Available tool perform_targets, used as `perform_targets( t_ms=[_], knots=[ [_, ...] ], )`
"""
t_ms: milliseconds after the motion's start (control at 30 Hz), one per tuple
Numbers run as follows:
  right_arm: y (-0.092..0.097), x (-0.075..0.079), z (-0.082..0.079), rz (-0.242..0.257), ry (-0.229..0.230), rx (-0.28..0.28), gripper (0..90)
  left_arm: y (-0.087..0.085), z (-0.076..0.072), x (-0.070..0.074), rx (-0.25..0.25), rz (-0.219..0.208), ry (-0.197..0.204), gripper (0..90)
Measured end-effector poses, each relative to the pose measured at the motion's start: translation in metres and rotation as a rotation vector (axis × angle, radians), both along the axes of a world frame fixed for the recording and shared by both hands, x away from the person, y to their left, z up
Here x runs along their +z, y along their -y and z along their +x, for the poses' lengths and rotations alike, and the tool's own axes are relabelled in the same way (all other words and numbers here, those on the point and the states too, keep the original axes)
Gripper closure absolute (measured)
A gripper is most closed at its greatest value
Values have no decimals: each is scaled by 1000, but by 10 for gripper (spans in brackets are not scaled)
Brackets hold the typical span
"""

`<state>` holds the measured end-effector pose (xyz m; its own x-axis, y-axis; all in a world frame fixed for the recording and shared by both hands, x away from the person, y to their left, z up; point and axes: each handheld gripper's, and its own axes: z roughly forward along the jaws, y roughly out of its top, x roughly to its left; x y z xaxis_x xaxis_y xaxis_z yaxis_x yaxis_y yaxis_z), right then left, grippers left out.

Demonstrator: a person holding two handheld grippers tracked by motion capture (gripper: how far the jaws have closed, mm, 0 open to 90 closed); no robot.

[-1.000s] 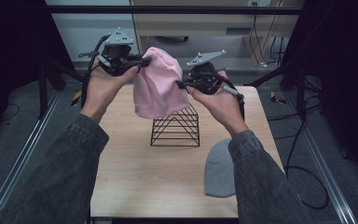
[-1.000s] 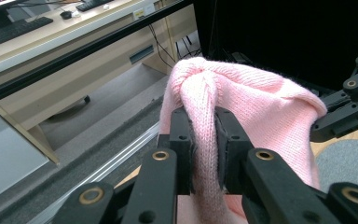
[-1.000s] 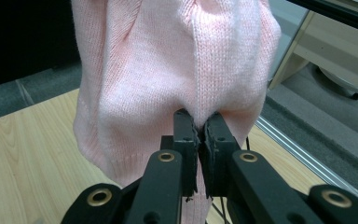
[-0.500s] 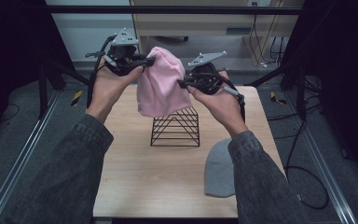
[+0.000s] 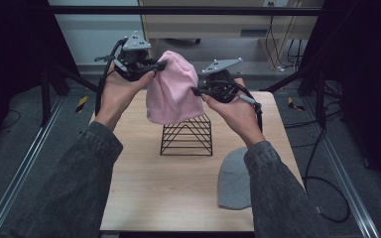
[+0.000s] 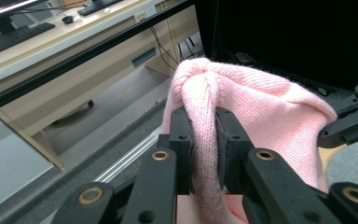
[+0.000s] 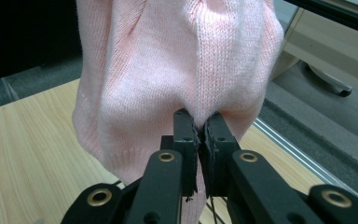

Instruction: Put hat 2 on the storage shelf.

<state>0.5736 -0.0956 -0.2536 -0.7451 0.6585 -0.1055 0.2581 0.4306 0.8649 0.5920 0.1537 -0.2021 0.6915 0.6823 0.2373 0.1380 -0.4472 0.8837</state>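
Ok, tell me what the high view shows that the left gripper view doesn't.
High view alone: the black wire rack on the wooden table, directly below the hanging hat, and both of the person's forearms in grey sleeves.

Left gripper view alone: a close look at the left gripper with its jaws pinching a bunched fold of knit, and a desk with keyboards behind.

Both: the pink hat held up by both grippers, the right gripper, and the grey hat.

A pale pink beanie (image 5: 171, 89) with a fine ribbed knit hangs between two black grippers, the left gripper (image 5: 155, 66) and right gripper (image 5: 198, 91) each topped by a grey plate, above a black wire rack (image 5: 187, 135), a grey beanie (image 5: 234, 179) and a light wood-grain counter (image 5: 144, 188).
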Motion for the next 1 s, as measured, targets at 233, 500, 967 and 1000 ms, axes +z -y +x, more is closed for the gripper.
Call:
perform_targets(
  t_ms=[233, 500, 967, 1000],
  knots=[
    [4, -13, 5, -15, -14, -8, 858, 5, 4, -12, -5, 4, -9, 783],
    [9, -25, 4, -22, -24, -10, 858, 10, 5, -23, -12, 25, -14, 783],
    [20, -48, 3, -52, -55, -24, 860, 20, 2, -40, -39, 36, -46, 780],
    [21, -50, 3, -53, -58, -25, 860, 21, 2, -42, -41, 42, -49, 779]
  ],
)
